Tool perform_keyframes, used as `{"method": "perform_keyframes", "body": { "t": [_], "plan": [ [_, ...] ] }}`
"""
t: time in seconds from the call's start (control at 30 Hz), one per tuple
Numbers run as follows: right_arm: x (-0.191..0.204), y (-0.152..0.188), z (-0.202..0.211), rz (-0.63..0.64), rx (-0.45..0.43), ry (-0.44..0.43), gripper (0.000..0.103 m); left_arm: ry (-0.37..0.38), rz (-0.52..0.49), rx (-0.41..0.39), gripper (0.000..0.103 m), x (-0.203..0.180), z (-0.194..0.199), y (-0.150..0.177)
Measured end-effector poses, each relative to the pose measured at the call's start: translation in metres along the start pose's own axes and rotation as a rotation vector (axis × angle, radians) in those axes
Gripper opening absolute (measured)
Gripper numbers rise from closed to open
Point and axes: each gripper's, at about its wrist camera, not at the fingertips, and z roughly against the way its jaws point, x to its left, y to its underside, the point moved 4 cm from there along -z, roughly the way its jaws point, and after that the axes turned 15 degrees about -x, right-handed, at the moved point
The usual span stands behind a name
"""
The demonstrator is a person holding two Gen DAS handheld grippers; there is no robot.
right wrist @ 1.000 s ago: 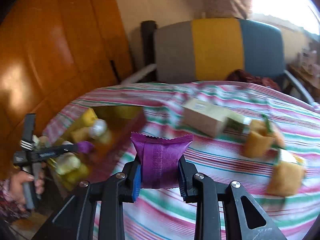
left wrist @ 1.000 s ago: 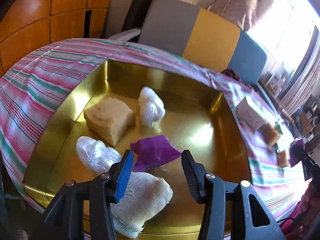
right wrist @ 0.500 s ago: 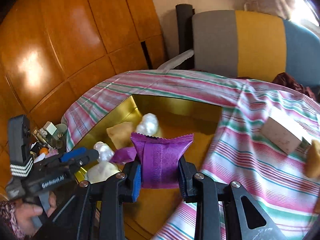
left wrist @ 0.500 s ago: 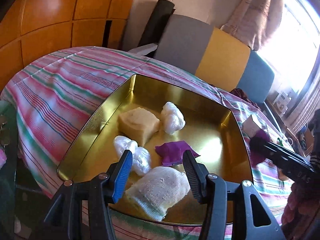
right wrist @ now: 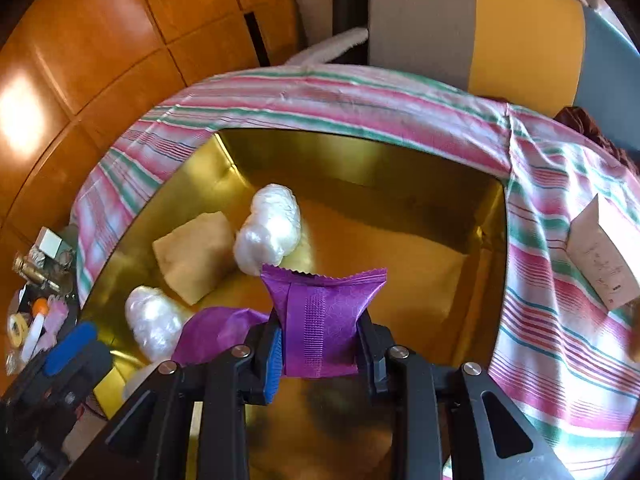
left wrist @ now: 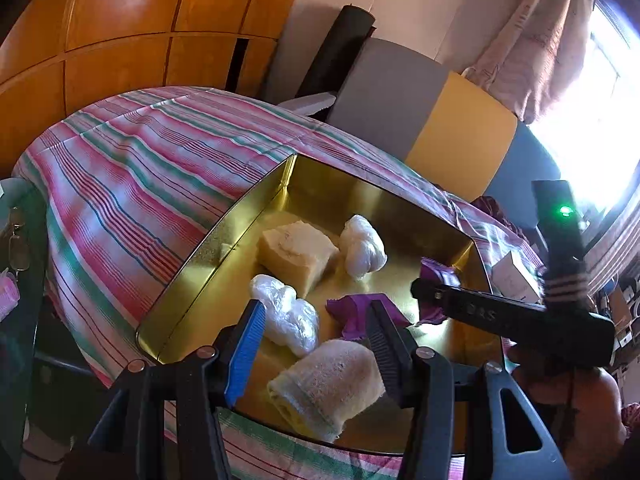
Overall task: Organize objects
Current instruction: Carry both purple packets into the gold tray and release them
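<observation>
Gold tin (right wrist: 472, 216) right half bare; right gripper (right wrist: 320, 354) pinching purple packet (right wrist: 324, 312); left gripper (left wrist: 316, 340) fingers spread.

I see a gold tin (right wrist: 400, 168) on a pink, green and white striped cloth (right wrist: 560, 300); the packet (right wrist: 324, 316) I hold is purple.

Striped tablecloth (left wrist: 132, 168), grey-yellow-blue chair (left wrist: 424, 120), wooden wall panels (left wrist: 120, 32), pink curtain (left wrist: 532, 48)
</observation>
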Motion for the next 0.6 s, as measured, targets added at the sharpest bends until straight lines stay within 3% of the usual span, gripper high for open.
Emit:
{"method": "perform_keyframes", "body": {
  "t": [0.2, 0.37, 0.6],
  "plan": [
    [-0.007, -0.007, 0.006, -0.072, -0.068, 0.003, 0.047, 0.007, 0.001, 0.004, 0.053, -0.001, 0.0, 0.0],
    [-0.01, -0.007, 0.026, -0.06, -0.121, 0.018, 0.049, 0.005, -0.002, 0.002, 0.053, -0.003, 0.0, 0.0],
    [-0.002, -0.004, 0.038, 0.008, -0.128, 0.046, 0.054, 0.011, -0.022, 0.016, 0.053, -0.006, 0.0, 0.003]
  ]
}}
